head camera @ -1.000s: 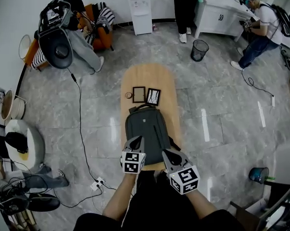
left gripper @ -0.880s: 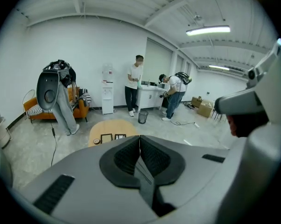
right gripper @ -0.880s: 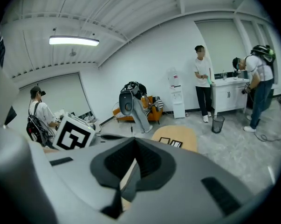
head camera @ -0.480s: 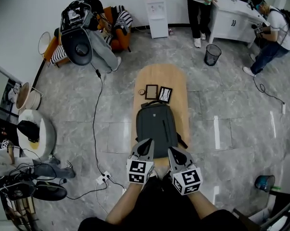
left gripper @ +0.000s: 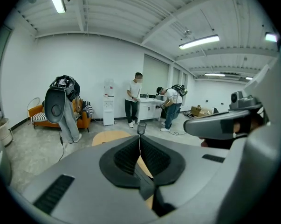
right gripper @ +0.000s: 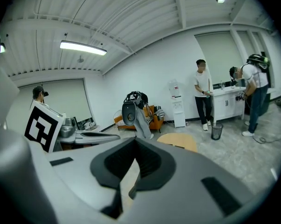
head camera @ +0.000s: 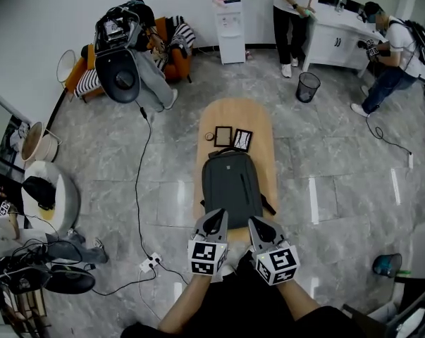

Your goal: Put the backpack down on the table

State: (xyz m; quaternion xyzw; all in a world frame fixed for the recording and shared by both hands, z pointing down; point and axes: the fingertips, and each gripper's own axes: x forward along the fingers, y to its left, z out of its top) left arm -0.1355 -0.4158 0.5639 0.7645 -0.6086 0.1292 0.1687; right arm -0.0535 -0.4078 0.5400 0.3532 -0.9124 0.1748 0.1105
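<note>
My left tool [head camera: 215, 218] and right tool [head camera: 258, 224] are both closed, tips pressed together. Each seems to pinch a dark strap [left gripper: 142, 174] at the near end of the backpack [head camera: 231, 182], which lies flat along the tabletop [head camera: 240, 115].
</note>
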